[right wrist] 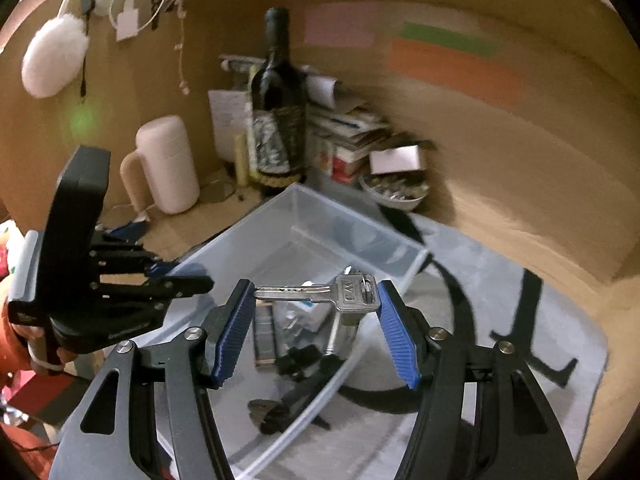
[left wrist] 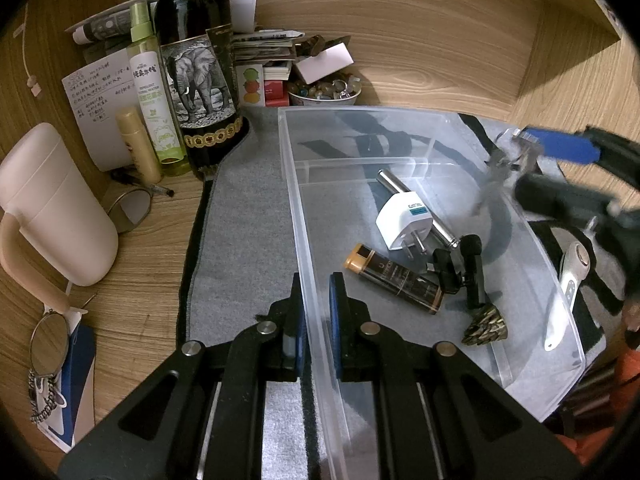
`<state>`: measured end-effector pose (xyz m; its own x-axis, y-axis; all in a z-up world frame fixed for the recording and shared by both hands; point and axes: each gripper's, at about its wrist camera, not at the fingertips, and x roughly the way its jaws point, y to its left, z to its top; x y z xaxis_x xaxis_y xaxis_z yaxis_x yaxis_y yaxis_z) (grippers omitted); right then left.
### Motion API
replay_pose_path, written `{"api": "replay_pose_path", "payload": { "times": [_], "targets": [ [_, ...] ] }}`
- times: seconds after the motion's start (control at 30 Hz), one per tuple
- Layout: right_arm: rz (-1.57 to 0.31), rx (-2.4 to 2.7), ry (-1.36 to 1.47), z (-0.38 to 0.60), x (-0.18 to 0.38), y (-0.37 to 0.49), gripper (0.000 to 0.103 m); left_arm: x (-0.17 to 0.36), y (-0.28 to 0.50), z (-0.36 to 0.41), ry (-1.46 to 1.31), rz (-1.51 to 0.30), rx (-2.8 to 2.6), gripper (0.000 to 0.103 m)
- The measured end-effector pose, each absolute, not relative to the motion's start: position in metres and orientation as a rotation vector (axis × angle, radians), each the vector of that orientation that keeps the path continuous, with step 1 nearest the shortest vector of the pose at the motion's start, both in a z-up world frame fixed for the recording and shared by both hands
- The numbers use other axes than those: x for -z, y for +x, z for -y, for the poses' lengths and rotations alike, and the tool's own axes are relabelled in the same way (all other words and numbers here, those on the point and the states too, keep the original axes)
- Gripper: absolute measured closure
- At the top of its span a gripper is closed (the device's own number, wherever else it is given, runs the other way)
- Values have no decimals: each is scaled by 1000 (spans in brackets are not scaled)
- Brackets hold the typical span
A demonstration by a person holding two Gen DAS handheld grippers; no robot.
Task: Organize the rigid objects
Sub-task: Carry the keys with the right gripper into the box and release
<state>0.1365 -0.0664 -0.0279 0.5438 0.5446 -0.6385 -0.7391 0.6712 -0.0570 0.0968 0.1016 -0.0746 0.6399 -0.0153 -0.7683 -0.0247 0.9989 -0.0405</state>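
The left gripper [left wrist: 317, 320] is clamped on the near wall of the clear plastic bin [left wrist: 296, 208], one pad on each side. Ahead of it on the bin floor lie a white plug adapter [left wrist: 404, 220], a brown-and-black tube [left wrist: 396, 278], a black clip mount [left wrist: 464, 272] and a bronze spiky cone [left wrist: 486, 326]. The right gripper [right wrist: 316, 322] is spread wide above the bin, a silver key [right wrist: 320, 294] spanning between its blue pads [right wrist: 394, 336], touching both

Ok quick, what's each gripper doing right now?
Left gripper: shut on the clear bin wall.
Right gripper: key spans its wide-apart fingers; grip cannot be told.
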Motion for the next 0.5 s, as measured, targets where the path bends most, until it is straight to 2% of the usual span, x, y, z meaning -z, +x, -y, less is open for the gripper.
{"api": "replay_pose_path", "payload": {
  "times": [0.5],
  "targets": [
    [-789,-813,-446,36,78,145,44,75,97,-102,-49,-876,-6,94]
  ]
}}
